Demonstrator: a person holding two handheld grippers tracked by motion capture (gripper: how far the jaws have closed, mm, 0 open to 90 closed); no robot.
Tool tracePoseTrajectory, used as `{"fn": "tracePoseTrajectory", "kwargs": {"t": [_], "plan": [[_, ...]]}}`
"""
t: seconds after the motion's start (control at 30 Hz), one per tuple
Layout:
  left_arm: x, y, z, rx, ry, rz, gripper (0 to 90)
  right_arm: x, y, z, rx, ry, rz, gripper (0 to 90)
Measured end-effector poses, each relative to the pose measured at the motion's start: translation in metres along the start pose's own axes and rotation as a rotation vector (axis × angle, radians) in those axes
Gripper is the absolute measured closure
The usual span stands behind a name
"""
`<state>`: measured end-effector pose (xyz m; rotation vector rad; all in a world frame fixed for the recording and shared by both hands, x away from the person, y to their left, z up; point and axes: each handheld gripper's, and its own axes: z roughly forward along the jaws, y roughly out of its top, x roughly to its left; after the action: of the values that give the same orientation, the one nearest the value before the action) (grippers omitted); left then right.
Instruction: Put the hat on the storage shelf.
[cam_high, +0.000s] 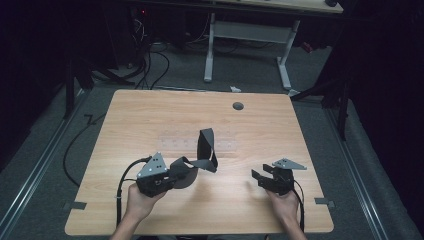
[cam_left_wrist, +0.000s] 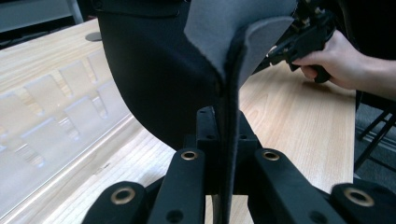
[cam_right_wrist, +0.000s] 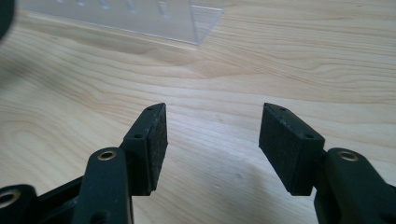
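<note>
My left claw (cam_high: 176, 175) is clamped tight on a strip of black fabric (cam_high: 206, 150); in the left gripper view its grey edge (cam_left_wrist: 229, 116) runs straight down between my closed jaws. From the claw the fabric curls up off the tabletop (cam_high: 150, 115) and stands in a loop near the middle, just in front of a clear plastic tray (cam_high: 175, 144) that lies flat on the wood. My right claw (cam_high: 260, 177) sits low over the tabletop well to the right of the fabric, its jaws spread wide with nothing between the pads (cam_right_wrist: 156, 144), only bare wood grain. A corner of the clear tray (cam_right_wrist: 196, 23) shows beyond them. My right hand (cam_left_wrist: 334, 58) shows in the left gripper view, past the fabric.
</note>
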<state>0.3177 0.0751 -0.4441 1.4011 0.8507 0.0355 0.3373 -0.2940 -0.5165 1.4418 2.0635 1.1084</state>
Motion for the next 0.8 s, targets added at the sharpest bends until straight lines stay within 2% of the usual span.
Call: {"fn": "tracePoseTrajectory", "kwargs": {"t": [0.2, 0.37, 0.57, 0.8], "plan": [[0.007, 0.01, -0.006, -0.054, 0.04, 0.0, 86.4, -0.006, -0.006, 0.004, 0.027, -0.094, -0.03, 41.4], [0.017, 0.024, -0.012, -0.11, 0.08, -0.01, 86.5, -0.01, -0.009, 0.008, 0.07, -0.136, -0.04, 40.9], [0.031, 0.043, -0.015, -0.175, 0.129, -0.023, 86.4, -0.01, -0.009, 0.009, 0.085, -0.151, -0.05, 39.4], [0.042, 0.053, -0.013, -0.205, 0.162, -0.032, 86.5, -0.01, -0.009, 0.009, 0.085, -0.152, -0.05, 39.3]]}}
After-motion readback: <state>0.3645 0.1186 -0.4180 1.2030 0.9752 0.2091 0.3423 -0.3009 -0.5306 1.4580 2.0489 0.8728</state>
